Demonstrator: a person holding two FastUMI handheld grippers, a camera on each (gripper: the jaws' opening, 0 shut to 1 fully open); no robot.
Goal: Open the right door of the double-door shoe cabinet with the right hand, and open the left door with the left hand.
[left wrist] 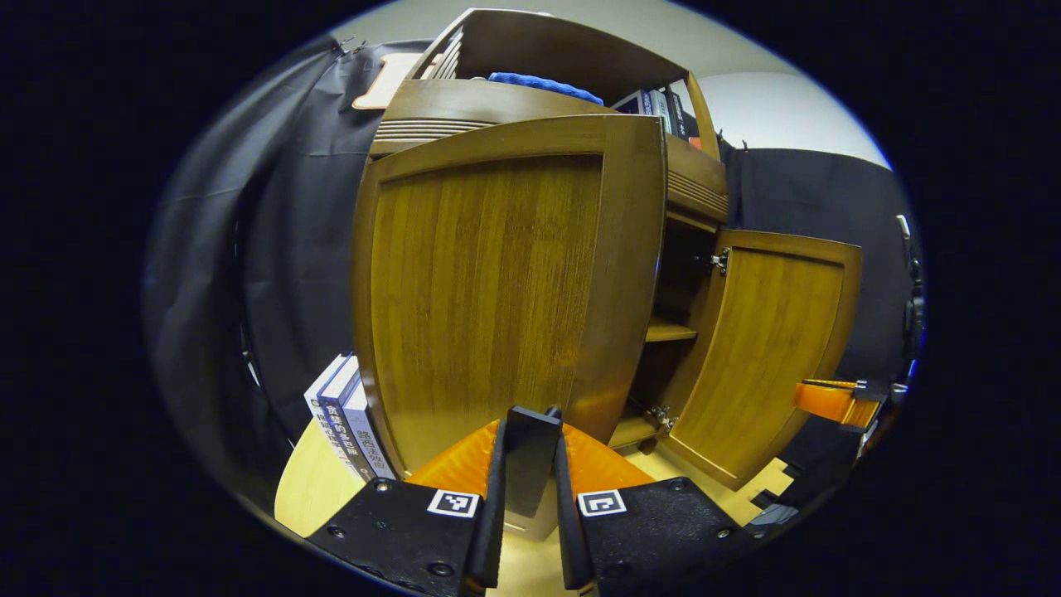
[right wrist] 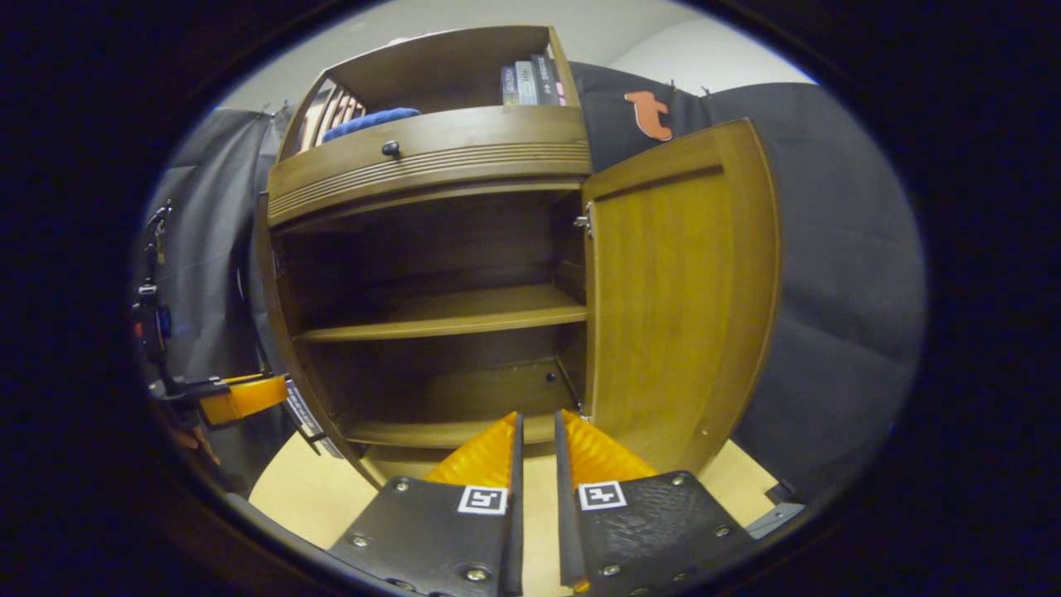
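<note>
Shoe cabinet (right wrist: pixel 431 166) upright on the pale wooden table (right wrist: pixel 307 497), both doors swung out. Right door (right wrist: pixel 680 290) hinged at the cabinet's right side, standing wide open with its inner panel facing the right gripper view. Left door (left wrist: pixel 497 290) also open, looming broad and close in the left gripper view, inner recessed panel toward the camera.

Left tongs (left wrist: pixel 530 431) closed around a dark piece (left wrist: pixel 530 464), flat and narrow, at the lower edge of the left door; orange fingers (left wrist: pixel 460 464) lying against both of its sides. Hard to say what part of the door that piece is.

Right tongs (right wrist: pixel 535 423) parted by a narrow gap, holding nothing, hanging in front of the open cabinet, low and near the foot of the right door without touching it. Seen far off to the right in the left gripper view as an orange finger beyond the right door.

Inside the cabinet: one shelf (right wrist: pixel 448 319) across the middle, bare, and a bare bottom board. Above the doors a drawer (right wrist: pixel 431 137) with a small dark knob, shut. On the open top compartment a blue cloth (right wrist: pixel 369 120) at the left and a few books (right wrist: pixel 530 83) standing at the right. More books (left wrist: pixel 344 414) leaning on the table just beside the left door.
</note>
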